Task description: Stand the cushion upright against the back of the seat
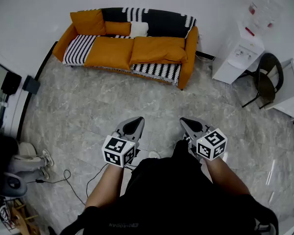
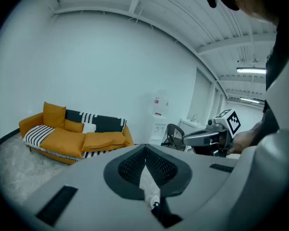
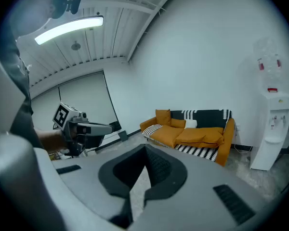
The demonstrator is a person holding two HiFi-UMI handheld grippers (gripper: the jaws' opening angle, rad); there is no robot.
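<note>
- Holding shut: left gripper (image 1: 136, 120), jaws pressed together on empty air, with grey floor showing past the tips in the left gripper view; marker cube at the near end, just above a black-clad lap (image 1: 161, 190).
- Likewise closed and empty, right gripper (image 1: 187, 122), jaws meeting in the right gripper view; held beside the left one, apart from it, both tilted slightly downward.
- Under and ahead of both, grey marble floor (image 1: 98, 106), with a thin black cable (image 1: 68, 177) trailing at the near left.
- Further off, well apart from both grippers, orange sofa (image 1: 188, 50) set against the white wall and draped with a black-and-white striped throw (image 1: 79, 48).
- On the sofa seat, two big orange cushions lying flat, side by side and touching in the middle: left flat cushion (image 1: 109, 53) and right flat cushion (image 1: 158, 49).
- Behind those, along the backrest: upright orange cushion (image 1: 88, 22) in the left corner, then small orange cushion (image 1: 117, 28), then small white cushion (image 1: 139, 29).
- Right of the sofa, white water dispenser (image 1: 237, 53) near the wall, and a black chair (image 1: 267, 77) just beside it.
</note>
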